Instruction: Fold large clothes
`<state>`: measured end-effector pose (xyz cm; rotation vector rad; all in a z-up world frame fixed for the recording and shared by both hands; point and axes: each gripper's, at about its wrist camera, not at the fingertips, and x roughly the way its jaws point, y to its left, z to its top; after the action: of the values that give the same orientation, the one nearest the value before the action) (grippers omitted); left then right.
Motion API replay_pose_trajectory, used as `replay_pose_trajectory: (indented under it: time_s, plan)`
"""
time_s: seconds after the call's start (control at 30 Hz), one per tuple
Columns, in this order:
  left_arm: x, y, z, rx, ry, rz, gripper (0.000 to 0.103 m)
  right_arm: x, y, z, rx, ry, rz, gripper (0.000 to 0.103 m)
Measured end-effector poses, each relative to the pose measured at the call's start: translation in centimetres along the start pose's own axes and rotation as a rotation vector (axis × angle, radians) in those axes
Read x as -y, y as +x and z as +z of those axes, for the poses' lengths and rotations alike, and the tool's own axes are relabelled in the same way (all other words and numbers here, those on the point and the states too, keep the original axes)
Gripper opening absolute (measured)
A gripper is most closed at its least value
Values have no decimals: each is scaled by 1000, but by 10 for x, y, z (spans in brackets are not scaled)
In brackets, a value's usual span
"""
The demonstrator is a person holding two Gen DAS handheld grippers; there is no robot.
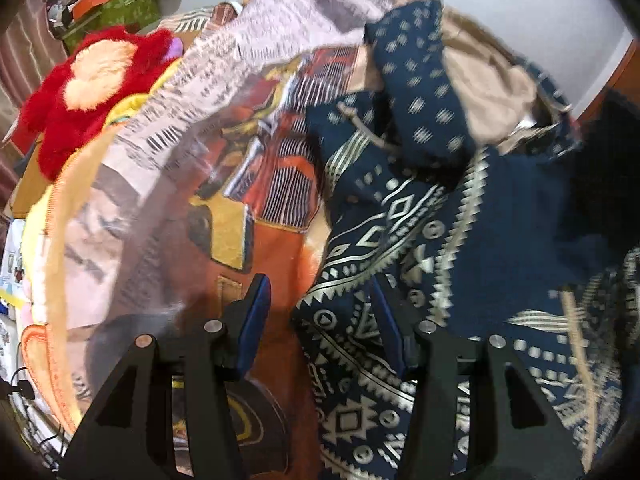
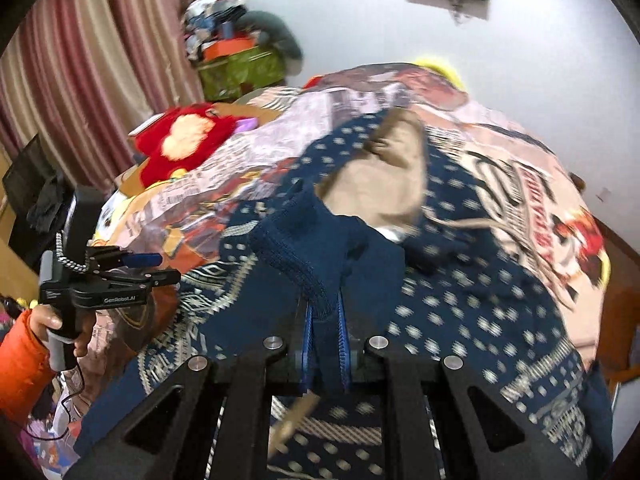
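Black two-finger gripper (image 2: 325, 316) with blue ribbed pads (image 2: 342, 334) and silver screws (image 2: 275, 343); second gripper (image 2: 158, 268) marked "GenRobot.AI", braided cable (image 2: 66, 254), grey handle, orange padded sleeve (image 2: 22, 354).

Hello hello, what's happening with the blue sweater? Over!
Right tool shut on the blue sweater, pinching a fold. Left tool open, empty, over its edge. Red plush toy sits far off, not blocking.

Matt knitted navy hoodie (image 2: 352, 248) with ribbed cuff on printed, smooth cloth blanket (image 1: 160, 184).
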<state>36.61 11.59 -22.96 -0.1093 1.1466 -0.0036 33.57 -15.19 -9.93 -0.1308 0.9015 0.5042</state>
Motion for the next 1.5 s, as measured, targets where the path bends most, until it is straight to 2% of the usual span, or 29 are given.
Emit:
replay_pose_trajectory:
  time_s: [0.1, 0.27, 0.37, 0.53, 0.6, 0.67, 0.73, 0.87, 0.97, 1.03, 1.2, 1.27, 1.33, 1.37, 1.4, 1.47, 1.5]
  plan:
    - [-1, 19, -2, -17, 9, 51, 51, 27, -11, -11, 8, 69, -25, 8]
    - [1, 20, -4, -1, 33, 72, 51, 68, -18, -32, -4, 152, -77, 8]
    - [0, 16, -1, -14, 15, 52, 51, 84, -12, -49, -35, 173, -104, 8]
    - [5, -3, 20, 9, 23, -11, 51, 103, 6, -70, -120, 173, -141, 9]
    - [11, -12, 33, 31, 41, -26, 51, 106, 10, -76, -154, 143, -166, 15]
    - [18, -18, 46, 45, 51, -49, 51, 108, 5, -76, -153, 111, -171, 28]
    - [25, -20, 64, 54, 57, -83, 51, 110, -5, -71, -135, 94, -168, 35]
    - [43, -3, 103, 41, 57, -136, 52, 120, -27, -40, -43, 94, -121, 59]
    - [50, 26, 131, -3, 14, -196, 53, 127, -15, -6, -13, 117, -72, 62]
    - [53, 47, 145, -37, -25, -208, 53, 130, 6, 13, -14, 113, -54, 62]
    - [64, 79, 166, -40, 5, -153, 51, 129, 70, 54, -40, 75, -37, 62]
    - [67, 84, 171, -38, 14, -177, 28, 131, 90, 66, -34, 89, -19, 62]
    - [72, 89, 176, -33, 29, -167, 17, 135, 108, 74, -33, 119, 9, 62]
    - [75, 89, 180, -22, 36, -161, 12, 136, 117, 77, -39, 134, 18, 58]
    - [78, 89, 184, -17, 42, -162, 11, 136, 123, 79, -43, 138, 23, 52]
    - [90, 83, 199, 8, 61, -165, 10, 134, 132, 82, -47, 123, 11, 28]
    - [100, 75, 210, 39, 87, -158, 10, 134, 133, 81, -41, 119, -1, 24]
